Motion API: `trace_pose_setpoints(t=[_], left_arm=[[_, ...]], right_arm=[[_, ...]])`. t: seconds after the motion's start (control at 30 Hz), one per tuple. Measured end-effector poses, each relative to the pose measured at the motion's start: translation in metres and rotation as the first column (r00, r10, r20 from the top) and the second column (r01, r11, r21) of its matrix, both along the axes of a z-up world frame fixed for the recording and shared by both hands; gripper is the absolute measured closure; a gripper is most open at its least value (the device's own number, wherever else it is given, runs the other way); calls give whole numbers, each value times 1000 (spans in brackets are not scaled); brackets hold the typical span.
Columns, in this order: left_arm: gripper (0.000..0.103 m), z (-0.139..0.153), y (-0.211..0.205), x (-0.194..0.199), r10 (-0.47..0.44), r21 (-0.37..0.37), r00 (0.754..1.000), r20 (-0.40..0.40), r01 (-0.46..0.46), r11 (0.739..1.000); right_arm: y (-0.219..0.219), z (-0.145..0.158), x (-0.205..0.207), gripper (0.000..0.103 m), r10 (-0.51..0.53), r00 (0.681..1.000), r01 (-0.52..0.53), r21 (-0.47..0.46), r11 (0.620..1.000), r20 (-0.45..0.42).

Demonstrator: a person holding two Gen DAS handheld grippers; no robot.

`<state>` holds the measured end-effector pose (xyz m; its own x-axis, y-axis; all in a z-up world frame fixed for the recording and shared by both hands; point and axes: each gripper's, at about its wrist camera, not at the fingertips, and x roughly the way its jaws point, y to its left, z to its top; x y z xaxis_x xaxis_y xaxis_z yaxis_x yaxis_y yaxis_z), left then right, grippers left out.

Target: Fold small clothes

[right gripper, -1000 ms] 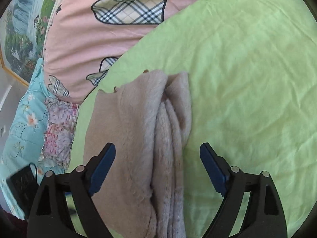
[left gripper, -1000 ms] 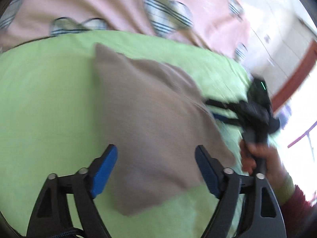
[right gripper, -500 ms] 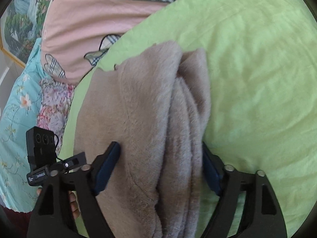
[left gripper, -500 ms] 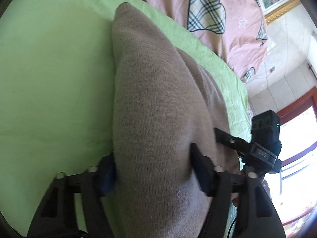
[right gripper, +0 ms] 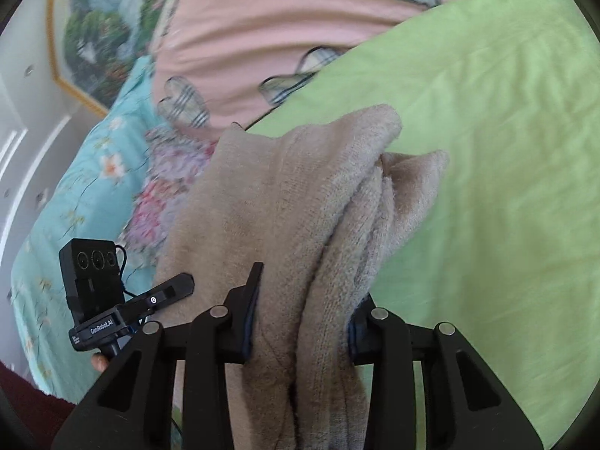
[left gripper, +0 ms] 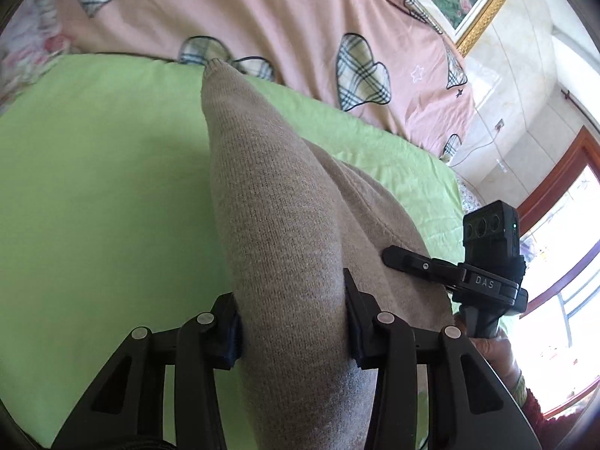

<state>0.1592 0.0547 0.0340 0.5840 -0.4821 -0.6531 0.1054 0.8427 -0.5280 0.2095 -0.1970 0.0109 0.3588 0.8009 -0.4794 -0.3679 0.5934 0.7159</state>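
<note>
Garment: beige knit piece [left gripper: 285,225] bunched over green sheet [left gripper: 93,187], gripped at near edge.
Left gripper [left gripper: 292,322]: just closed, clenched on knit.
Right gripper [right gripper: 303,322]: just closed, clenched on folds.
Advice: best lifted evenly, edges aligned.

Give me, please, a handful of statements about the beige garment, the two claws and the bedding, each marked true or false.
1. The left claw grips the beige knitted garment between its pads. True; its jaws have just been closing.
2. The right claw hangs empty above the bed. False: it is clamped on a bunched part of the same garment.
3. The garment lies over a green sheet. True.
4. The quilt behind the sheet is plain blue. False: it is pink with plaid hearts.
5. A framed picture hangs on the wall. True.
</note>
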Motion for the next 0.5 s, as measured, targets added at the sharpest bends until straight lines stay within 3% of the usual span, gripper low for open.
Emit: trace_pose_setpoints(t=[0.1,0.17,0.23,0.33,0.5], left_arm=[[59,-22,12,-34,9,29,999,-48,-8,1000],[56,-49,17,-44,22,21,992,-121,-20,1000],[51,-62,26,-53,34,-32,992,-122,-38,999],[40,-55,37,-53,25,-86,995,-100,-34,996],[33,-42,63,-37,99,-63,992,-74,-103,993]], right_arm=[[33,-19,-17,66,76,997,-77,-38,996,-26],[47,-34,-23,66,92,994,-97,-92,991,-58],[51,-42,-29,58,89,994,-95,-126,987,-57],[41,-38,-32,49,30,998,-39,-138,990,-62],[26,-5,-31,45,-54,998,61,-209,976,43]])
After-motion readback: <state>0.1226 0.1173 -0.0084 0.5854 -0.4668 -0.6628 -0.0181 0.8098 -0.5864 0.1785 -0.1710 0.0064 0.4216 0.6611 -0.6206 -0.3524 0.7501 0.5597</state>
